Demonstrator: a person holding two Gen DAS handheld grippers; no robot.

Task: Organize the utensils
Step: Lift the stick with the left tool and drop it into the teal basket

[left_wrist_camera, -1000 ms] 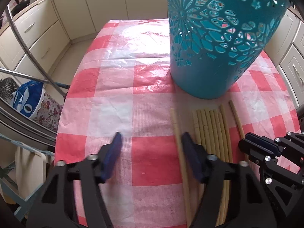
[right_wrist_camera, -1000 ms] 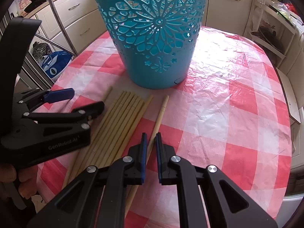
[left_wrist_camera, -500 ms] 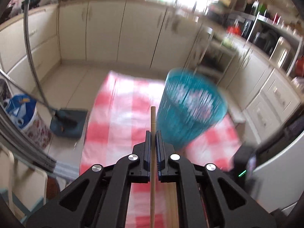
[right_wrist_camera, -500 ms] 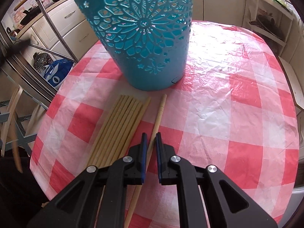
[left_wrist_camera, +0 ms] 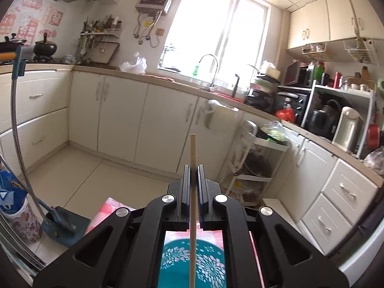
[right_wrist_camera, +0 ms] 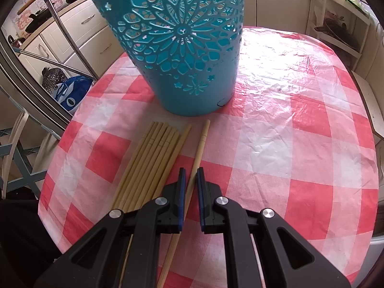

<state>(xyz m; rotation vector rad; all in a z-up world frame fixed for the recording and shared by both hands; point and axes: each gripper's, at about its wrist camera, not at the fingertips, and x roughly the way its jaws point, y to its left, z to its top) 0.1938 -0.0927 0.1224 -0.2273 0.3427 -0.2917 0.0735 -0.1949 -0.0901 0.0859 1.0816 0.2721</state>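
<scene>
My left gripper (left_wrist_camera: 194, 168) is shut on one pale wooden chopstick (left_wrist_camera: 193, 151), held high over the table with its tip sticking out past the fingers. Far below it, between the gripper's arms, shows the teal cut-out basket (left_wrist_camera: 177, 256). In the right wrist view the same basket (right_wrist_camera: 182, 48) stands upright on the red-and-white checked table (right_wrist_camera: 288, 144). A row of several chopsticks (right_wrist_camera: 153, 158) lies in front of it. A single chopstick (right_wrist_camera: 200, 148) lies to their right, running under my right gripper (right_wrist_camera: 189, 171), whose jaws stand almost together and grip nothing.
A dustpan with a long handle (left_wrist_camera: 64, 225) stands on the floor left of the table. Cabinets line the walls, and a white trolley rack (left_wrist_camera: 254, 163) sits by the far counter. A blue bag (right_wrist_camera: 69, 91) and metal chair frames stand off the table's left edge.
My left gripper closed on a chopstick from the left of the row and lifted it high, tilting up from the table towards the kitchen. The right gripper stayed put.
</scene>
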